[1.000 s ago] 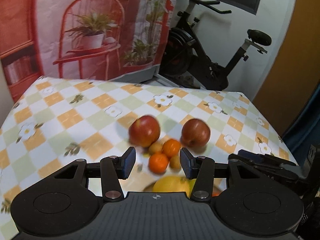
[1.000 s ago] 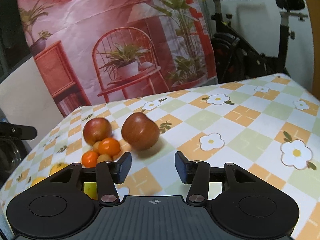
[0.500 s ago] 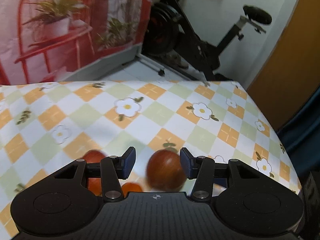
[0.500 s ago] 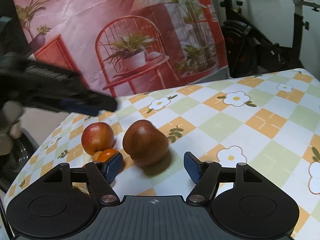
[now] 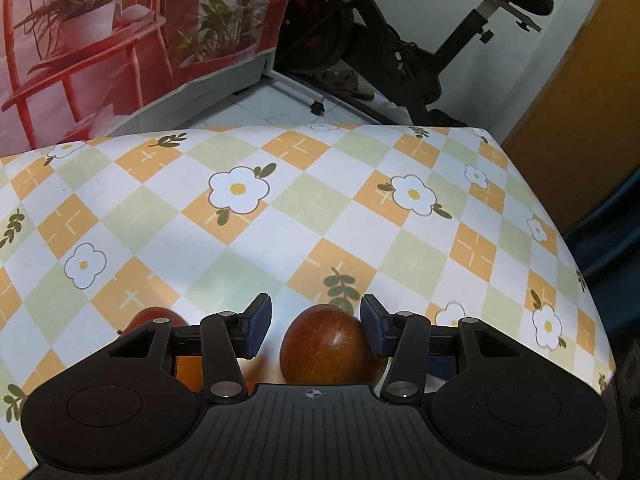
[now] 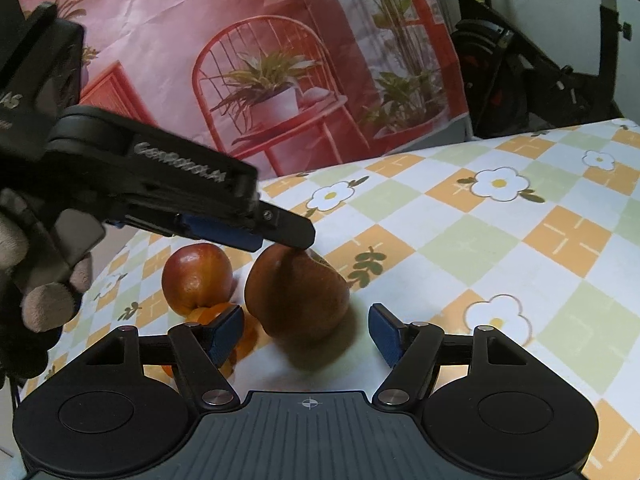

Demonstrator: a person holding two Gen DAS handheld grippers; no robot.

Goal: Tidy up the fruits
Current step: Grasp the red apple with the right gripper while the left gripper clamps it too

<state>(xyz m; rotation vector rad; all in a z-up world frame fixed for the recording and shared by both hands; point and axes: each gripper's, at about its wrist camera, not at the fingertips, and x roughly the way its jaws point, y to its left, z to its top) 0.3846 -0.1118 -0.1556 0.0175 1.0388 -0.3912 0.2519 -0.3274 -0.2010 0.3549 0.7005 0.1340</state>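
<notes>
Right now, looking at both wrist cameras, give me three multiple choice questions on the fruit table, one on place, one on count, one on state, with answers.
1. Where is the big dark apple relative to the right gripper?
A. ahead, between its fingers' lines
B. far right
C. behind it

2. How many apples show in the right wrist view?
A. one
B. two
C. four

3. The right gripper is:
A. clamped on an orange
B. shut empty
C. open

Answers: 1 A, it sits centred just beyond the blue pads. 2 B, a smaller red apple lies left of it. 3 C, the pads stand apart, touching nothing.
</notes>
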